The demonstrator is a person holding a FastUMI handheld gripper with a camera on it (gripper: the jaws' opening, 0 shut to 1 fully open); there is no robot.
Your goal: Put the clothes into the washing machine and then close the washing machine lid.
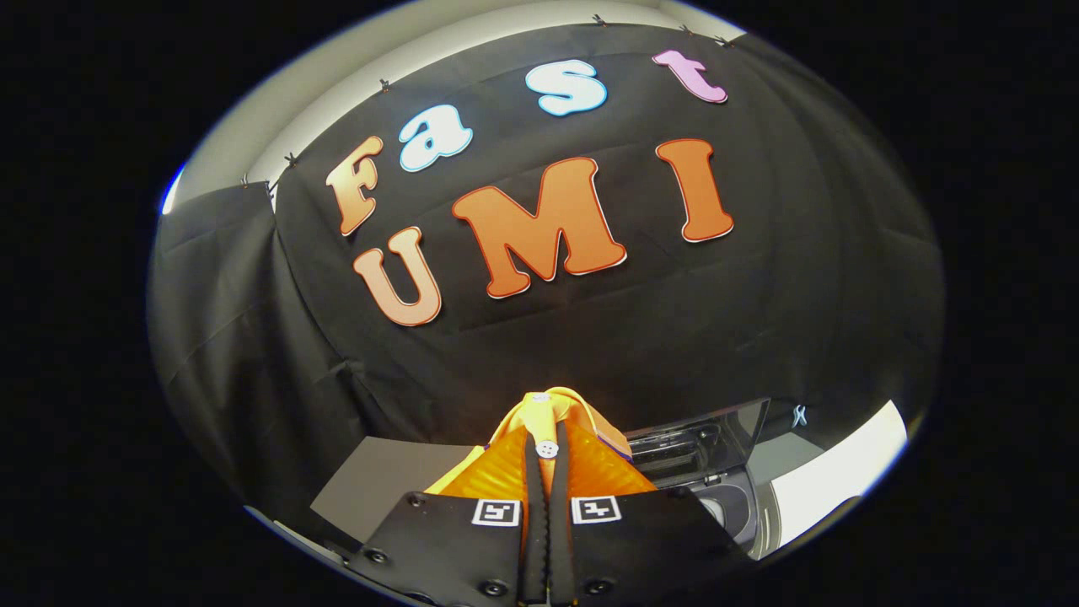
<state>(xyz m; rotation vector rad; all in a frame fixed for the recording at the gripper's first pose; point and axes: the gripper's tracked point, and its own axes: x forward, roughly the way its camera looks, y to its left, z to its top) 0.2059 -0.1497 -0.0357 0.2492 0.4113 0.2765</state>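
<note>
An orange garment (582, 472) with a white button hangs bunched between my fingers and rises just past their tips. My gripper (546, 459) is shut on that cloth, both fingers pressed together with a fold of it between them. To the right of the fingers and lower down stands the washing machine (725, 506), its dark transparent lid (708, 438) raised upright behind the opening. The drum's inside is mostly hidden by the gripper body.
A grey table surface (379, 480) lies to the left of the fingers. The white top of the machine (843, 472) curves away to the right. Black cloth walls close the booth behind and on the left.
</note>
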